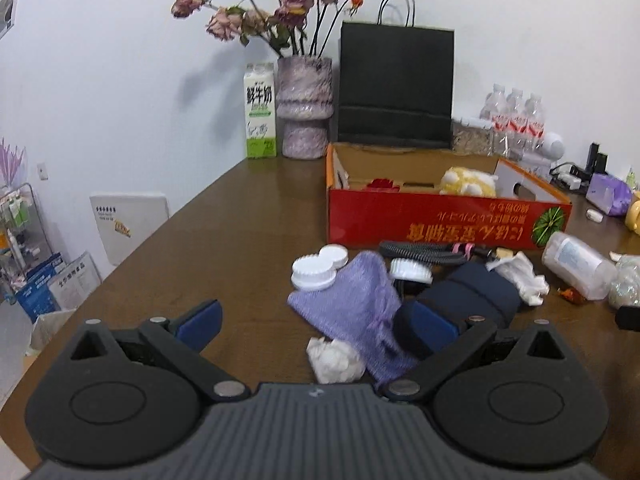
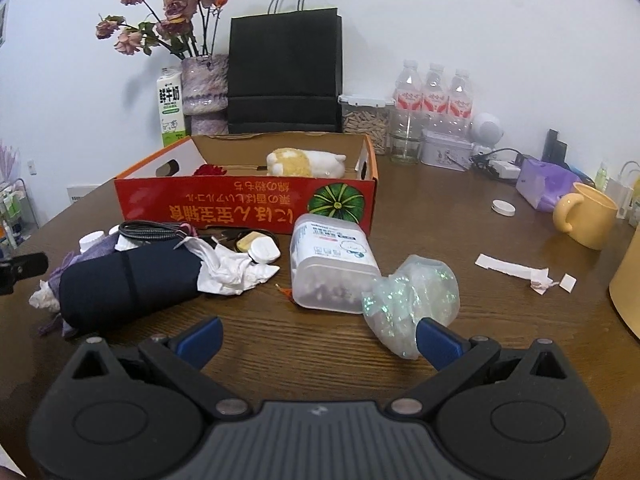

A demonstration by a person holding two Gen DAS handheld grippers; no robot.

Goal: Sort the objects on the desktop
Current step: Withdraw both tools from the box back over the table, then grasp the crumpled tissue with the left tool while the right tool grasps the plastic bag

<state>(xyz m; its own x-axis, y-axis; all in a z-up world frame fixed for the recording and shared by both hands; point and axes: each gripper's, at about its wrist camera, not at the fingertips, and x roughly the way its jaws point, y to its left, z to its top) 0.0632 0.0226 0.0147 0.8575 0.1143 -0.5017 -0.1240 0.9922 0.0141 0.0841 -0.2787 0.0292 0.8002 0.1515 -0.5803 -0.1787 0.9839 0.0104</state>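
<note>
A red cardboard box [image 1: 440,220] [image 2: 224,204] stands on the brown table and holds a yellow-white plush toy [image 2: 306,162] and a red flower [image 2: 206,170]. In front of it lies a heap: a purple knit pouch [image 1: 360,300], a dark navy pouch [image 2: 128,280] [image 1: 472,296], white lids [image 1: 316,268], crumpled tissue [image 1: 334,360] [image 2: 232,272], a black cable [image 2: 152,230], a clear plastic jar on its side [image 2: 332,264] and iridescent wrap [image 2: 412,296]. My left gripper [image 1: 316,324] is open above the purple pouch. My right gripper [image 2: 318,338] is open, its right finger beside the wrap.
At the back stand a milk carton [image 1: 261,112], a vase of dried roses [image 1: 306,108], a black paper bag [image 2: 284,72], water bottles [image 2: 434,96] and a seed container [image 2: 366,122]. A yellow mug [image 2: 586,216], purple packet [image 2: 544,184] and paper scraps [image 2: 516,270] lie right.
</note>
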